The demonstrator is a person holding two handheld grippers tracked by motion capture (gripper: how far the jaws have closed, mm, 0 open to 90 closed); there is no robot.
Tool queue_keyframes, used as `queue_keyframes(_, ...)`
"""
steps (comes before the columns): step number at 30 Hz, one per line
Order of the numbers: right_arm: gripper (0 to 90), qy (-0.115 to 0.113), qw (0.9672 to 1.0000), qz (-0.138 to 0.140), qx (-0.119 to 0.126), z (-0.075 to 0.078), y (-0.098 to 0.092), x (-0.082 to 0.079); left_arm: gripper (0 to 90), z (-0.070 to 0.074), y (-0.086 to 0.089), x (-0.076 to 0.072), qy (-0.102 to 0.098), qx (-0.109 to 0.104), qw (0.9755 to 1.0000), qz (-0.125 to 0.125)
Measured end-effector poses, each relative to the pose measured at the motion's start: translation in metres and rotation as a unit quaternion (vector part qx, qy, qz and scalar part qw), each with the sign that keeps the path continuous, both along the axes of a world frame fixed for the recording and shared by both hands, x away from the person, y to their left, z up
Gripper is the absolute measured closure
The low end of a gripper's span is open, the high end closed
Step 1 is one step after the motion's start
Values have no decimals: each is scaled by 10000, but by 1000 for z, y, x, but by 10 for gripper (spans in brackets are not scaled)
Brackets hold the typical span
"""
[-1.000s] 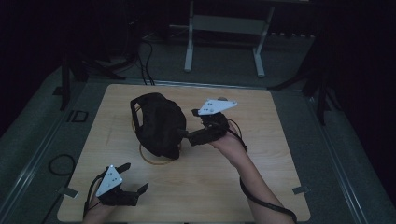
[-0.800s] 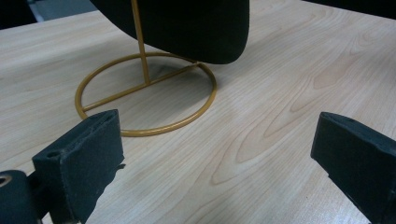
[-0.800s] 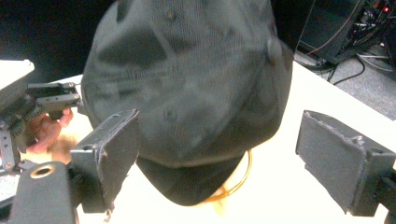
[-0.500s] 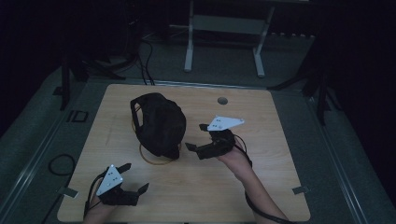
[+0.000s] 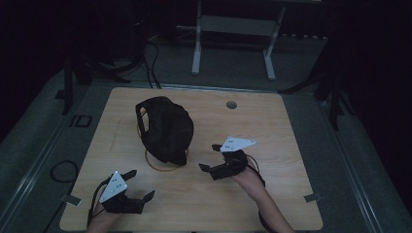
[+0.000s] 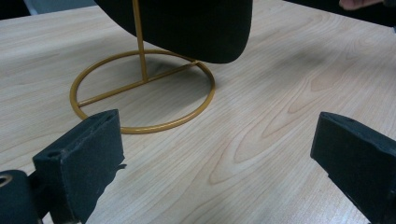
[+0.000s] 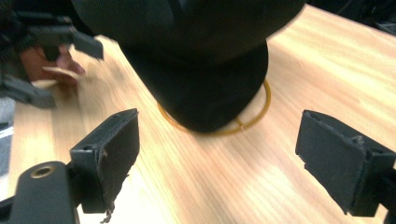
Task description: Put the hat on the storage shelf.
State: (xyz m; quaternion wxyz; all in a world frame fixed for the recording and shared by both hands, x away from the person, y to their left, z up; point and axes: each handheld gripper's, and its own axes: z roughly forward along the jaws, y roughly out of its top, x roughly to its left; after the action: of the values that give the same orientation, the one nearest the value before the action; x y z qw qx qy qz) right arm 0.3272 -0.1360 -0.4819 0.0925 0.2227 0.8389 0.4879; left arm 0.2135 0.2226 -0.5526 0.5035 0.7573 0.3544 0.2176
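A black cap (image 5: 165,127) hangs on a thin gold wire stand whose ring base (image 5: 163,166) rests on the wooden table (image 5: 272,126). The cap's brim (image 6: 205,32) overhangs the gold ring (image 6: 140,91) in the left gripper view. My left gripper (image 5: 140,185) stands open near the table's front left edge, pointing toward the stand, nothing between its jaws. My right gripper (image 5: 210,157) is open to the right of the cap, apart from it and empty. The right gripper view looks at the cap (image 7: 196,51) and ring (image 7: 261,107), with the left gripper (image 7: 51,37) beyond.
A small round hole (image 5: 231,104) sits in the tabletop near the far edge. Beyond the table stands a grey metal frame (image 5: 233,43) on the dark floor. Cables (image 5: 63,170) lie on the floor at the left.
My right gripper has drawn back from the cap toward the front of the table and lowered, its jaws now apart from the cap. The left gripper has barely moved.
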Motion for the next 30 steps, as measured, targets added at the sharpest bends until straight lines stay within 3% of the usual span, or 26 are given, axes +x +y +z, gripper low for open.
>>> queue_keyframes(18, 134, 224, 9995, 28, -208, -41, -31, -11, 29, 0, 1, 1, 32, -99, 9999, -37)
queue_keyframes(30, 139, 235, 9995, -94, -180, -50, -47, -19, 29, -1, 1, 1, 38, -78, 9999, -56)
